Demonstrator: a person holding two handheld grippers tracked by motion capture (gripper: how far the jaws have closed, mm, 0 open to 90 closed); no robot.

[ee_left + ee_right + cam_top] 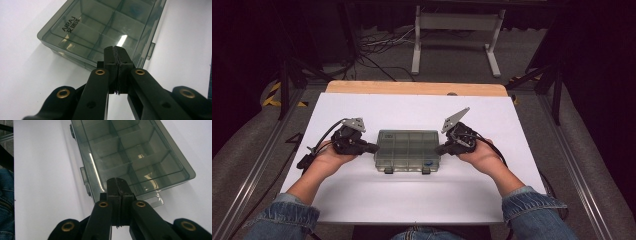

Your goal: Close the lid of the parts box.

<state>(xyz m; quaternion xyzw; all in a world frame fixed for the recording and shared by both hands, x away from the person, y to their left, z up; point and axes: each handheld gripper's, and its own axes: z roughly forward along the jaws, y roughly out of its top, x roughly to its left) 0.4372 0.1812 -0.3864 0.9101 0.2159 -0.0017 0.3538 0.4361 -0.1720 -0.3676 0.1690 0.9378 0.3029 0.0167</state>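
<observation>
Box [407,150] sits mid-table [362,195], lid down, latches facing the person; left gripper [371,148] and right gripper [442,148] flank its ends, jaws pressed together on nothing, so by my read nothing's begun and opening remains

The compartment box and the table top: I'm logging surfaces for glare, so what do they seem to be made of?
The compartment box looks like smoke-tinted transparent hard plastic, glossy: its inner dividers show through the lid, and light streaks reflect off it. The table top is a matte white sheet, with no highlights; a bare strip at the far edge looks like light wood. What lies under the white cannot be told.
</observation>
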